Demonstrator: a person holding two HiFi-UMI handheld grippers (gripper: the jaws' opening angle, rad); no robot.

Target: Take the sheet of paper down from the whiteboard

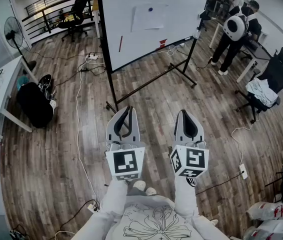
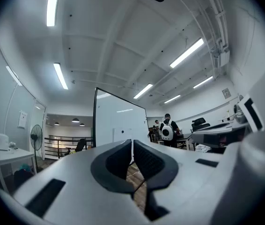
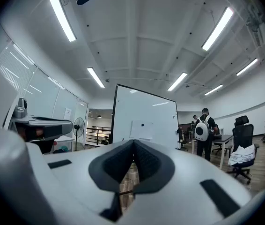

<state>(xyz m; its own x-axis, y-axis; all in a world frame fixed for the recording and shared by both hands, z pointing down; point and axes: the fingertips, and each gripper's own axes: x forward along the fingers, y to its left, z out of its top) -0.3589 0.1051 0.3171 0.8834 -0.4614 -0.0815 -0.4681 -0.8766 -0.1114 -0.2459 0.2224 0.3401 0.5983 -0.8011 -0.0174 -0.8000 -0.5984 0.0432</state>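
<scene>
Left of the whiteboard stands a fan by the wall, no part of this job. Coming across, the left claw is held out level, well short of the whiteboard and aimed toward it. Its jaws are drawn almost together with only a hairline slit between them, and nothing is in it. Now the prize: the sheet of paper hangs on the whiteboard's upper middle, flat against the face, pinned by a small dark magnet near its top edge. It's up there untouched. On to the right claw, also level, also well back from the whiteboard with open floor between. Its jaws are fully closed and empty. Right of the whiteboard a person with a white backpack stands at a desk, well clear. So, by my reading, nothing of the task is done yet. What's left is the whole run: close in on the whiteboard, open a claw, pinch the sheet and free it from that magnet
</scene>
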